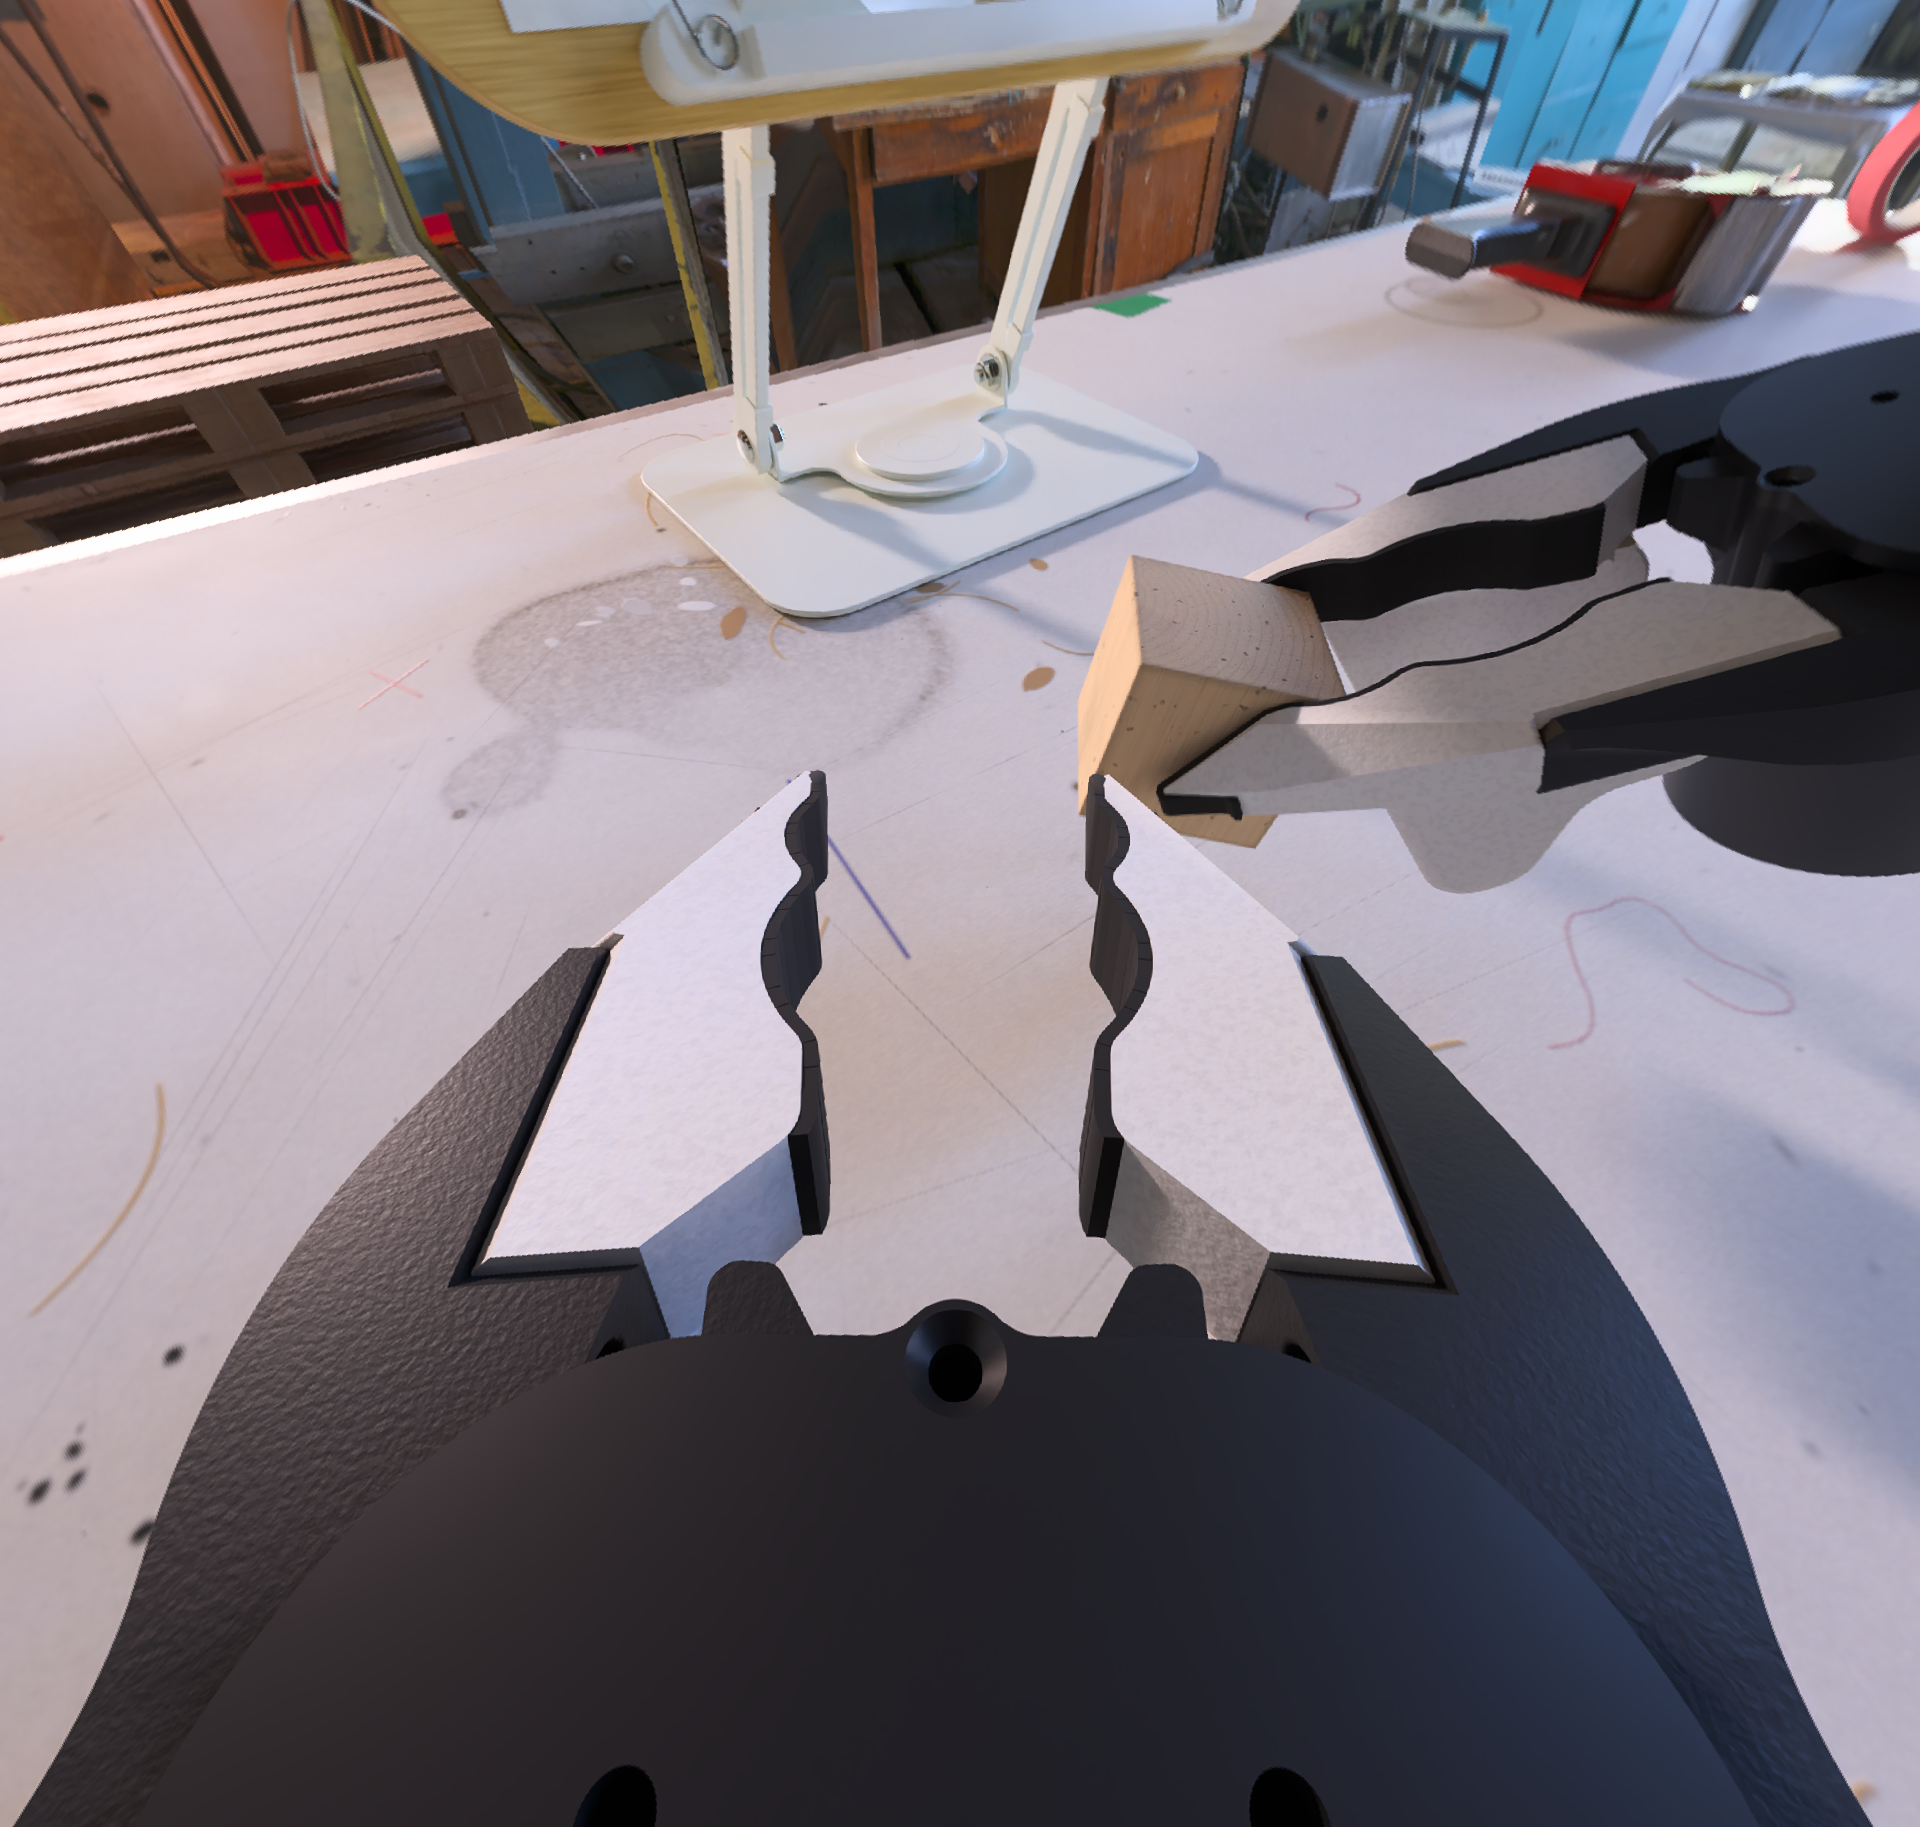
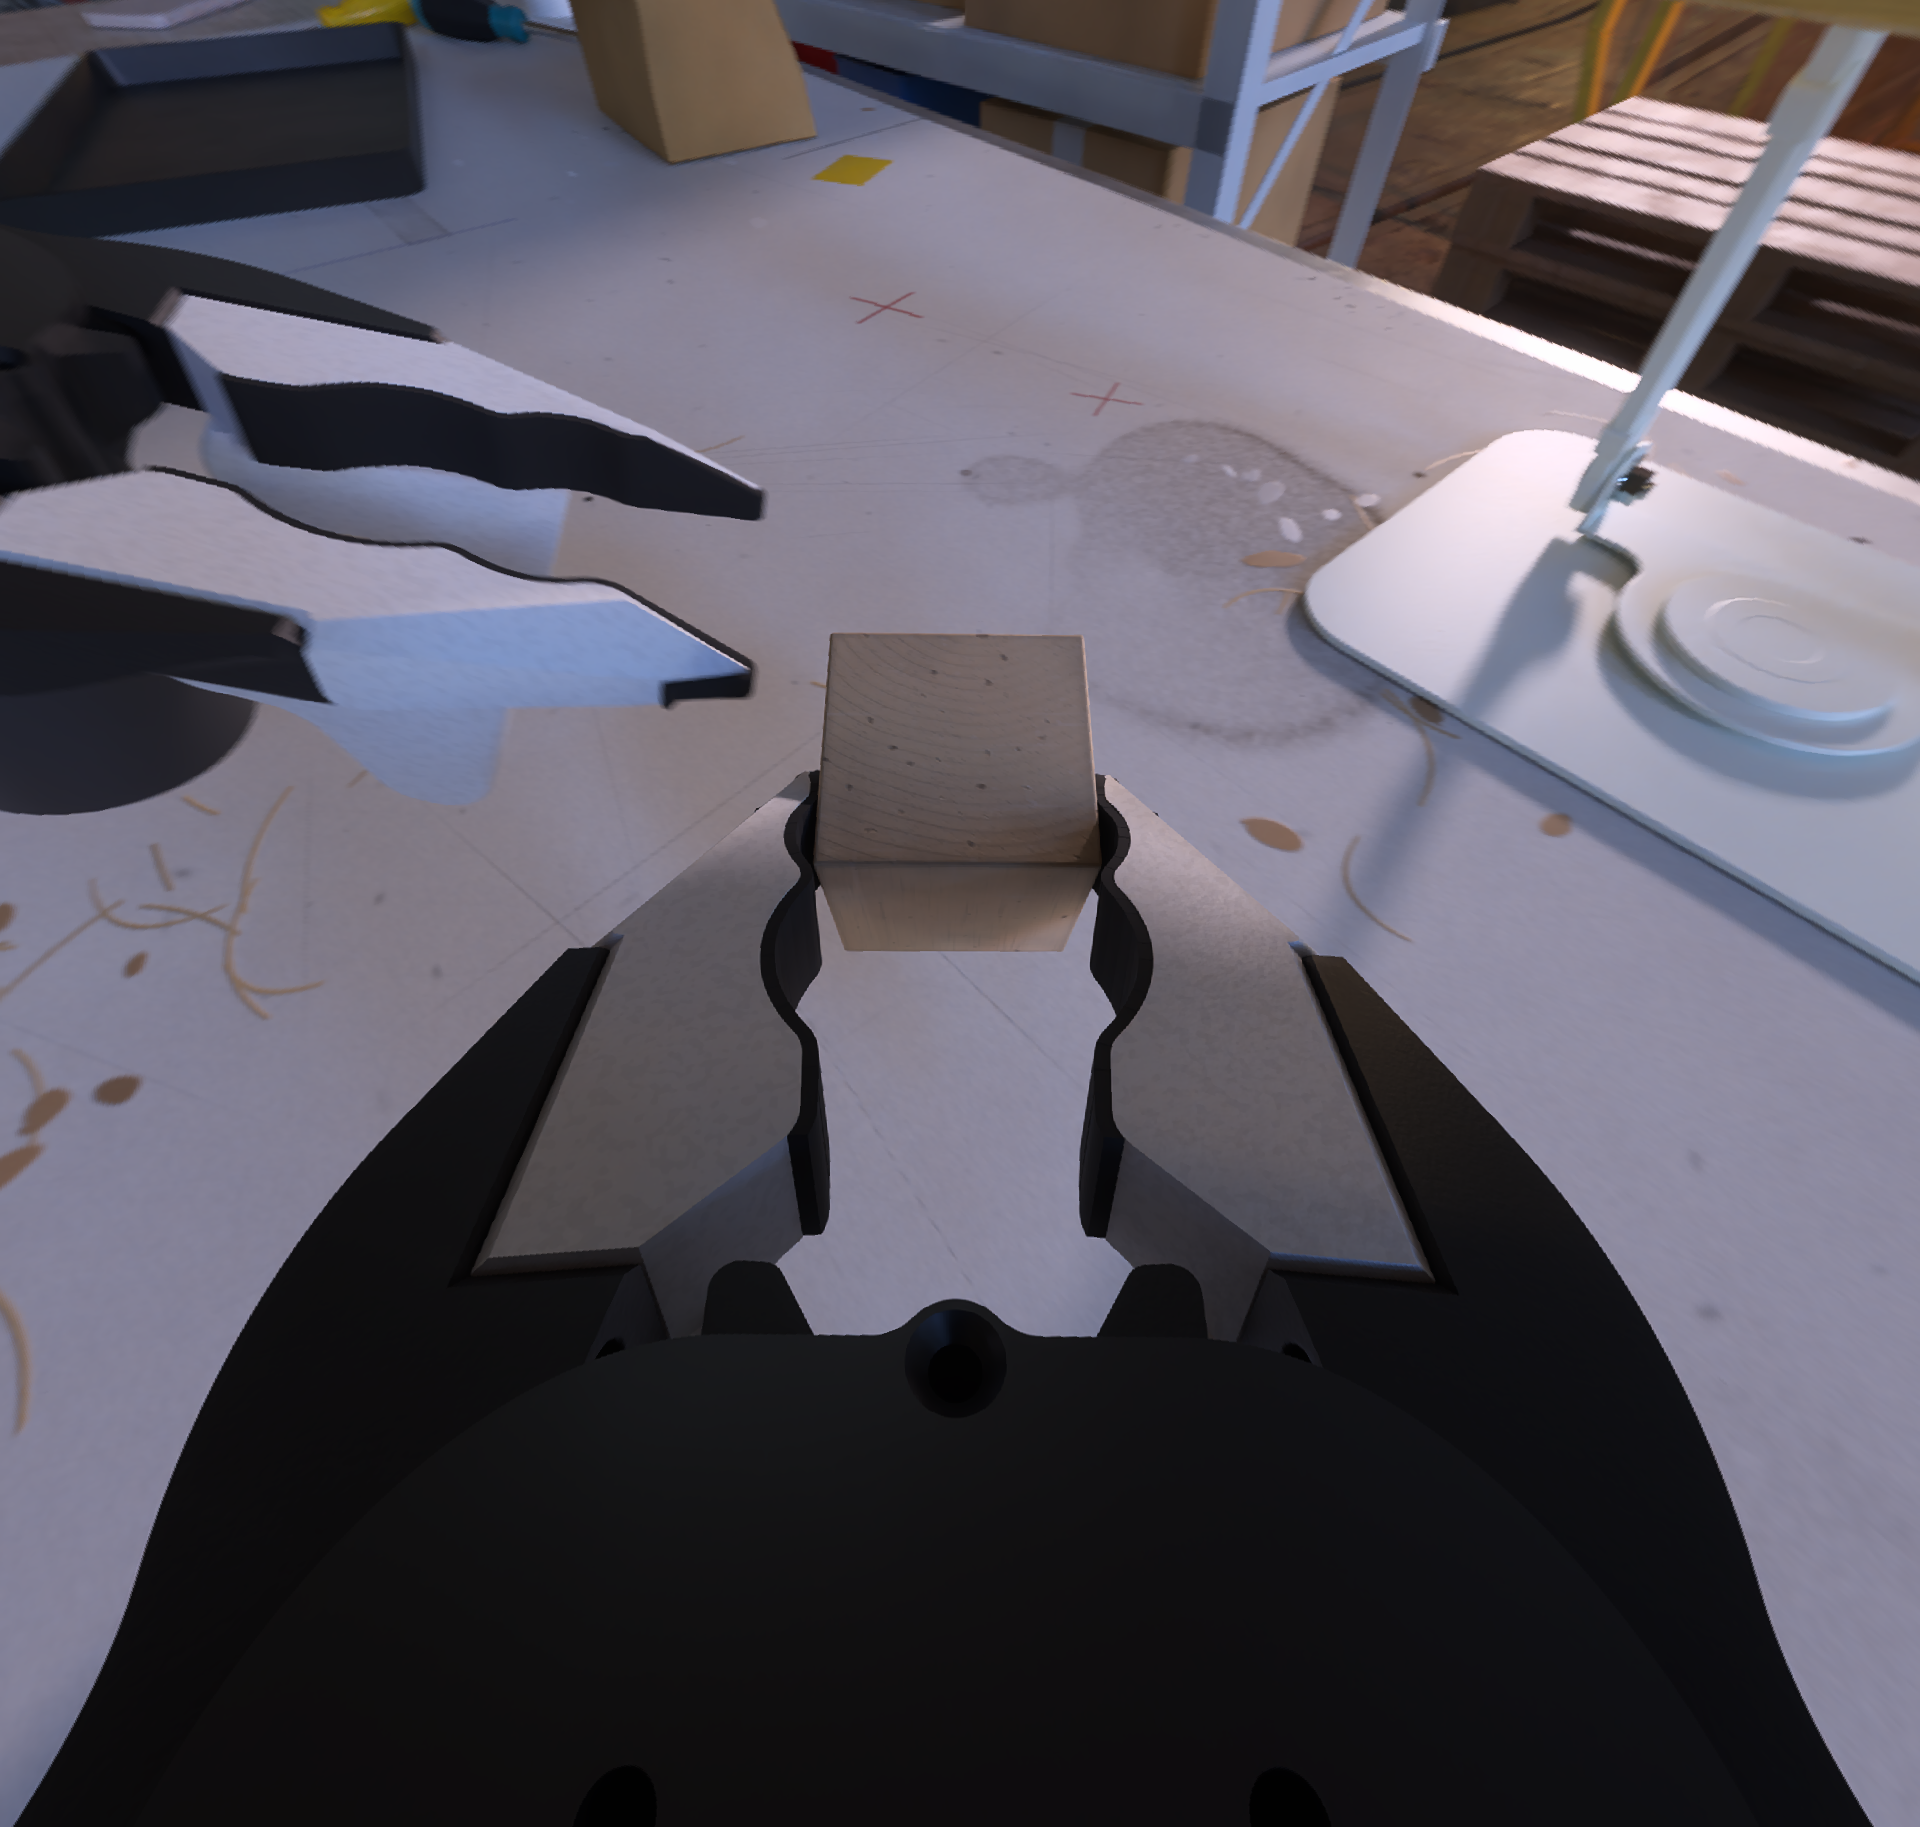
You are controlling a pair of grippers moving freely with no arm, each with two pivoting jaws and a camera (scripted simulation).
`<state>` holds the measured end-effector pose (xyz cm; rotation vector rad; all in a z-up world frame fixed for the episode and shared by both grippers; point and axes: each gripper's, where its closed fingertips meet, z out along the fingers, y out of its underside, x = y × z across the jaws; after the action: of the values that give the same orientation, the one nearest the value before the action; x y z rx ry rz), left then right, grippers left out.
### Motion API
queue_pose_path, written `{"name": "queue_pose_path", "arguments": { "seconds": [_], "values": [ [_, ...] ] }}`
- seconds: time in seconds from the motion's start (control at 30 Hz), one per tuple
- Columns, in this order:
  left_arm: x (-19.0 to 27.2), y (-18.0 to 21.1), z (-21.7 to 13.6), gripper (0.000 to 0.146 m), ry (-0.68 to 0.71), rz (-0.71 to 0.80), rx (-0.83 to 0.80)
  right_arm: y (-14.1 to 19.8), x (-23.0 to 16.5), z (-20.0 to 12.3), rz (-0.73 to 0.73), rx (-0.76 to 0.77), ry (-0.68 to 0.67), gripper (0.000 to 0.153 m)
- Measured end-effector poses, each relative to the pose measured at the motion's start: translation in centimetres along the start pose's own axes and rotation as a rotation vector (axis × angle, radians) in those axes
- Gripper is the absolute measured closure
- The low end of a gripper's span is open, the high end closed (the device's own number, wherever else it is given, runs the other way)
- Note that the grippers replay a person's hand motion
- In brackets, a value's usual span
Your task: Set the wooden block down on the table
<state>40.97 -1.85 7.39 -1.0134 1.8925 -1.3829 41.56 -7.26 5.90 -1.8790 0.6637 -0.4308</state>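
Wood: block (image 2: 954, 757) sat clamped between the tips of the right gripper (image 2: 954, 821), clear of the tabletop (image 2: 1351, 1206), not yet set down.
Grip: only the fingertips (image 2: 800, 821) pinched the block's near end; most of it stuck out ahead, probably to leave its underside free for a flat landing.
Right pose: gripper reached forward and tilted slightly down; from the left wrist view it came in from the right, fingers stacked one above the other.
Left gripper (image 1: 954, 811): jaws apart, holding nothing, tips just beside the block, apparently standing clear of the drop.
Surroundings: white stand base (image 1: 925, 510) lay beyond; shavings (image 2: 249, 904) scattered around.
Next: judged a short descent, then release.
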Motion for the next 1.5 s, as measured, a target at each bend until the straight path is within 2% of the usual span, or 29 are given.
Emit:
{"name": "queue_pose_path", "arguments": {
  "seconds": [0.17, 0.3, 0.63, 1.2, 1.5],
  "values": [
    [-0.4, 0.1, -1.2, 0.096, 0.047, -0.129, 0.019, 0.5, 1.0, -0.6, 0.016, 0.0, 0.037, 0.103],
    [-0.5, 0.0, -1.7, 0.096, 0.062, -0.155, 0.043, 0.4, 1.2, -0.7, 0.024, 0.012, 0.038, 0.103],
    [0.7, 0.7, -1.0, 0.095, 0.066, -0.051, -0.028, 0.7, 1.3, 0.1, 0.0, -0.035, 0.029, 0.103],
    [0.7, 1.3, -0.7, 0.095, 0.048, -0.01, -0.071, 0.7, 0.9, 0.9, -0.017, -0.052, 0.007, 0.103],
    [1.6, 1.5, -0.5, 0.096, 0.034, 0.073, -0.091, 1.1, 1.1, 1.3, -0.024, -0.098, 0.045, 0.103]
  ]
}}
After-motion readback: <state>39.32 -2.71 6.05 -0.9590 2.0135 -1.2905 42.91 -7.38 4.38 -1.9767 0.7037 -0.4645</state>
